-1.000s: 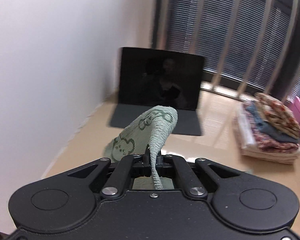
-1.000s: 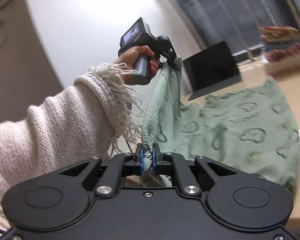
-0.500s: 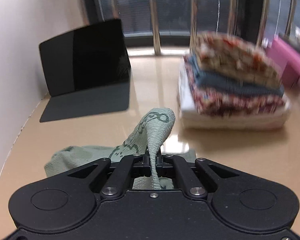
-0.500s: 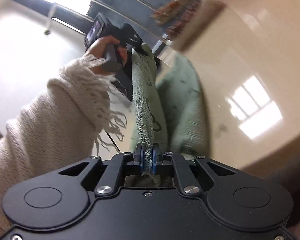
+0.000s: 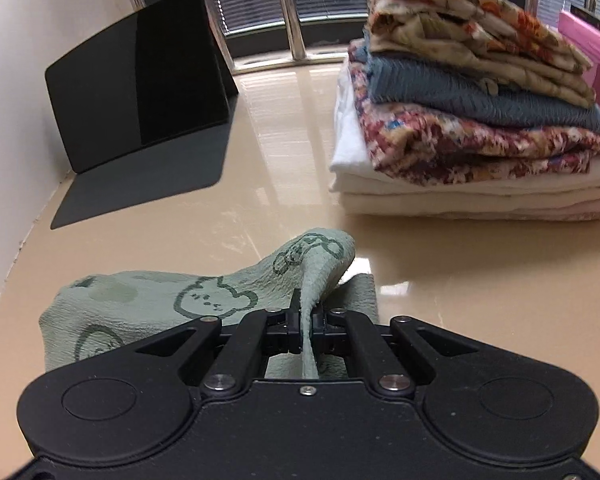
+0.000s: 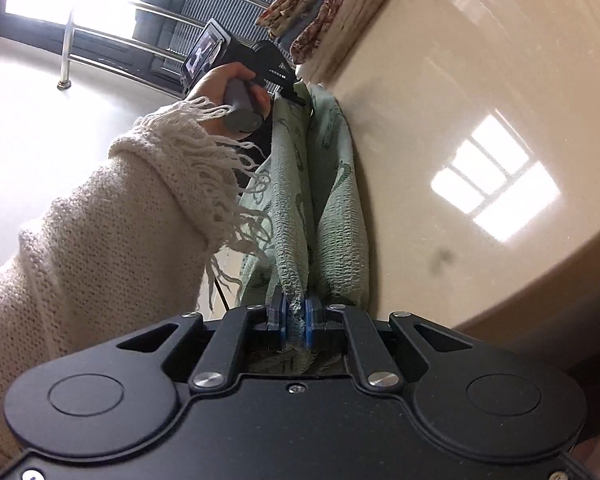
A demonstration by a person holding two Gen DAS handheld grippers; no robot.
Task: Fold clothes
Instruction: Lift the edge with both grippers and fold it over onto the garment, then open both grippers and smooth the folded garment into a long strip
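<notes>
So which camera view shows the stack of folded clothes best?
The left wrist view: the stack of folded clothes stands near and sharp on the table, each layer distinct. The right wrist view shows the stack only small and tilted at the top edge, far behind the green cloth.

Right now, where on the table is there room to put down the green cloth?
Bare table lies between the tablet and the clothes pile, and ahead of the green cloth. Another bare stretch shows right of the cloth in the right wrist view. It is crowded at the pile, beside the pink box.
</notes>
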